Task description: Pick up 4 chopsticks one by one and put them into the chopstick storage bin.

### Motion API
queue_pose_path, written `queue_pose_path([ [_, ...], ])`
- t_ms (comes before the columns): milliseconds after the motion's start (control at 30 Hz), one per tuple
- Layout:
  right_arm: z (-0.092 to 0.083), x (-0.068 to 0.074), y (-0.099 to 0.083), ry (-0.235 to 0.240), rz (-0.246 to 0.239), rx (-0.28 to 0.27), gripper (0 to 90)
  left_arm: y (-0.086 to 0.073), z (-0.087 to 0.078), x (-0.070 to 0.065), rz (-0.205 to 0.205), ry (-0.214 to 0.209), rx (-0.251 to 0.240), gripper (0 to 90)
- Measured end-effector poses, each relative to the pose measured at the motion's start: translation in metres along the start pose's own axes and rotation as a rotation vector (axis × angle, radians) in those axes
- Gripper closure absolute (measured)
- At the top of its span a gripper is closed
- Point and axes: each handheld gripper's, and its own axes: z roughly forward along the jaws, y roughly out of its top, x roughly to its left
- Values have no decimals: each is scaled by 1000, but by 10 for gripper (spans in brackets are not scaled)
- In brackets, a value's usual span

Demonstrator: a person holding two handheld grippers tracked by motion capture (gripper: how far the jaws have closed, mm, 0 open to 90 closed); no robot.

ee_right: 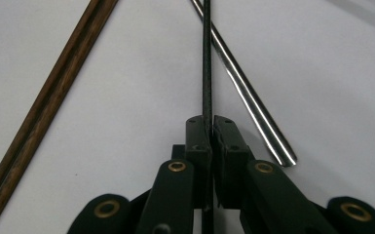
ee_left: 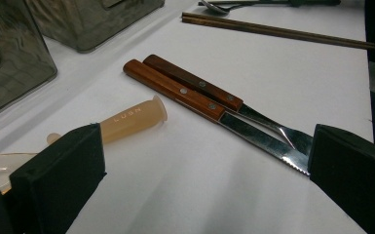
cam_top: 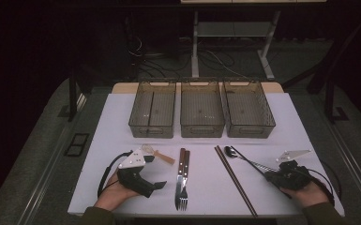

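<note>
The white table (cam_top: 122, 122) carries a row of three smoky translucent plastic bins, and the middle bin (cam_top: 202, 129) serves as the marker. Nearer the person than it and off to its left, the left gripper (ee_left: 204, 165) rests with its jaws spread wide and nothing between them. Nearer the person and off to its right, the right gripper (ee_right: 210, 134) has its pads pinched tight on the slim dark handle of a long thin utensil (ee_right: 207, 63), whose far end points back toward that bin while the rest still lies low over the table.

A shiny steel handle (ee_right: 246, 97) crosses just beside the held one, and a pair of brown wooden chopsticks (ee_right: 53, 102) lies a little closer to the bin's centre line. To lift well, I would raise the handle straight up, keeping the grip firm so the thin shaft does not twist, and clear the steel piece before swinging toward a bin.
</note>
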Motion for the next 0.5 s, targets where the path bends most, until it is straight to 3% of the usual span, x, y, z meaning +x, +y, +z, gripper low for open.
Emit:
queue_pose_path([
  [300,-4,-3,1,4,14,-31,861,0,0,0,-6,-1,0,0],
  [500,-10,-6,3,5,1,-85,861,0,1,-1,-3,-3,1,0],
])
